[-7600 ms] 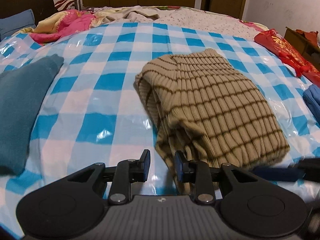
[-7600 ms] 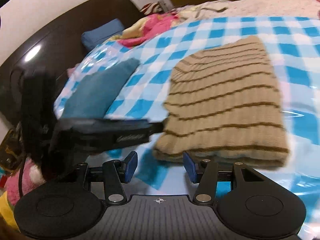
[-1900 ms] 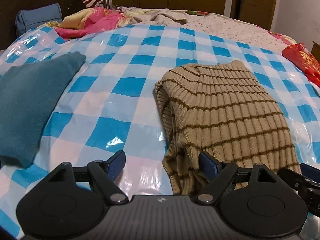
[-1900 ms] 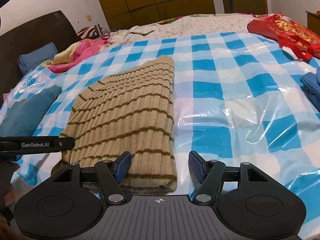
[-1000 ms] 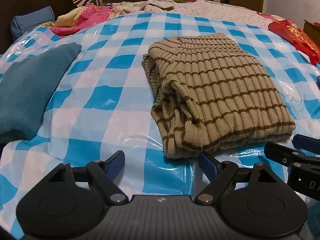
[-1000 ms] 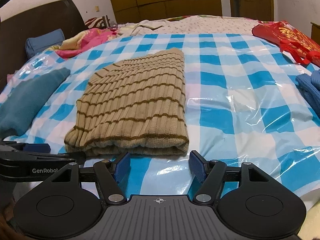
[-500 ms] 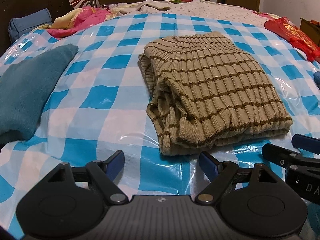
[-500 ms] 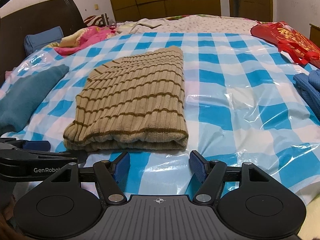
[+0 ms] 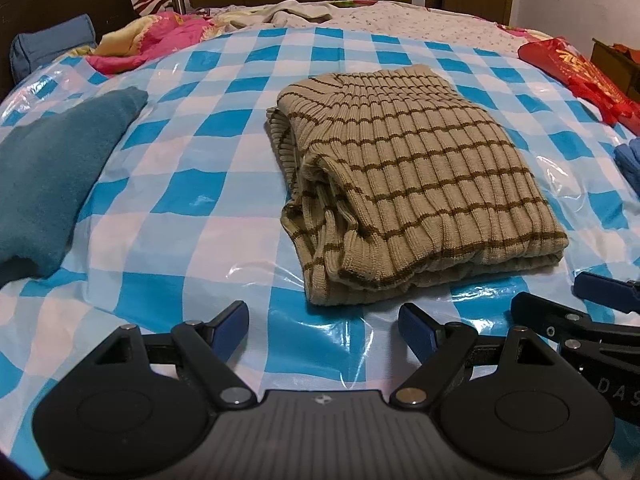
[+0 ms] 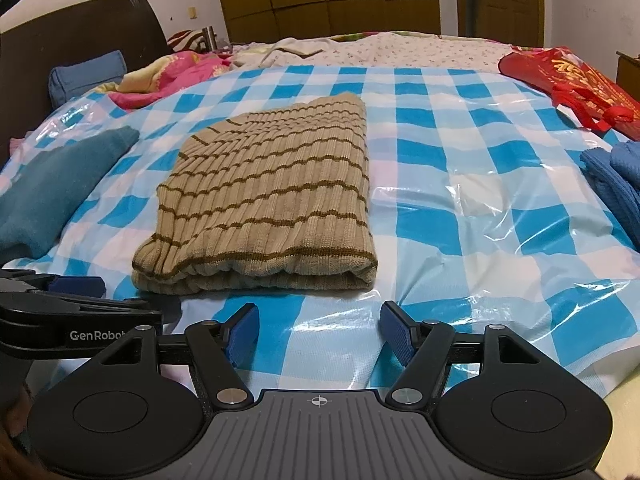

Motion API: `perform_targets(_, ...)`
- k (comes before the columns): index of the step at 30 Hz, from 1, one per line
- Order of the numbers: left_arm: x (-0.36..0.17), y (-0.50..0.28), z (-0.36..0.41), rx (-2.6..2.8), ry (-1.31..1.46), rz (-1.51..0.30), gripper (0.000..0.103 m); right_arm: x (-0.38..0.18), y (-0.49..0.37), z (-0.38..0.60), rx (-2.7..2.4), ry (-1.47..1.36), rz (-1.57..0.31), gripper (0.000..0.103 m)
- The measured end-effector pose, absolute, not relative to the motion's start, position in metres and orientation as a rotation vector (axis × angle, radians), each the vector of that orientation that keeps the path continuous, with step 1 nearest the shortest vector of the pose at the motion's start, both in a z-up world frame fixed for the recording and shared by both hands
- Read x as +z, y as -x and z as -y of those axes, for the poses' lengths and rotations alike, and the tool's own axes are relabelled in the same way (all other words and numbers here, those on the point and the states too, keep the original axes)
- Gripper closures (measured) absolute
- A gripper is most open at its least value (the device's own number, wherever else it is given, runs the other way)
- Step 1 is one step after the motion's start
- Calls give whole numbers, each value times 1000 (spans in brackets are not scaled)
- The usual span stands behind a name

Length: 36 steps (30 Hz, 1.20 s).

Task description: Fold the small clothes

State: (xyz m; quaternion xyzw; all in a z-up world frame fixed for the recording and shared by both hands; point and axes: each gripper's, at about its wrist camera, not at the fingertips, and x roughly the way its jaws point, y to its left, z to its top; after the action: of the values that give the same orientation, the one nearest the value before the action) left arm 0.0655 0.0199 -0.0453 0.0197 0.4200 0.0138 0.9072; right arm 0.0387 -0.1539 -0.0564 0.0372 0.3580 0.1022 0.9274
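Note:
A beige sweater with brown stripes [image 9: 416,184] [image 10: 268,196] lies folded into a rectangle on the blue-and-white checked plastic sheet [image 9: 168,208] [image 10: 452,184] that covers the bed. My left gripper [image 9: 324,326] stands open just short of the sweater's near left corner, with nothing between its fingers. My right gripper [image 10: 318,330] is open too, in front of the sweater's near edge, touching nothing. Each gripper shows at the edge of the other's view.
A folded teal garment [image 9: 52,172] [image 10: 52,184] lies at the left. Blue clothes [image 10: 616,184] sit at the right edge, a red bag [image 10: 568,80] behind them. Pink bedding [image 9: 160,40] and a blue pillow [image 9: 52,48] are at the headboard.
Both grippers have drawn back a little from the sweater's near edge and stay open. The sweater lies as it was.

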Motion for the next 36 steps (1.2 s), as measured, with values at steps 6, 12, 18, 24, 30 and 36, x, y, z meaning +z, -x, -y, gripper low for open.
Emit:
perform_targets(6, -46, -66, -20, 26, -36, -871, 11, -57, -38, 154, 209, -78, -734, 35)
perform_targets(12, -47, -66, -20, 22, -31, -878, 11, -57, -38, 154, 212, -77, -735, 32)
perform_targets(18, -48, -68, -21, 26, -31, -884, 11, -57, -38, 152, 209, -69, -734, 31)
perform_targets(24, -49, -68, -21, 28, -30, -884, 11, -57, -38, 152, 206, -72, -731, 30)
perform_targets(30, -49, -68, -21, 30, -33, -886, 11, -56, -39, 154, 201, -72, -733, 29)
perform_targets(36, -46, -65, -19, 30, -43, -873, 4, -56, -38, 153, 192, -67, -734, 28)
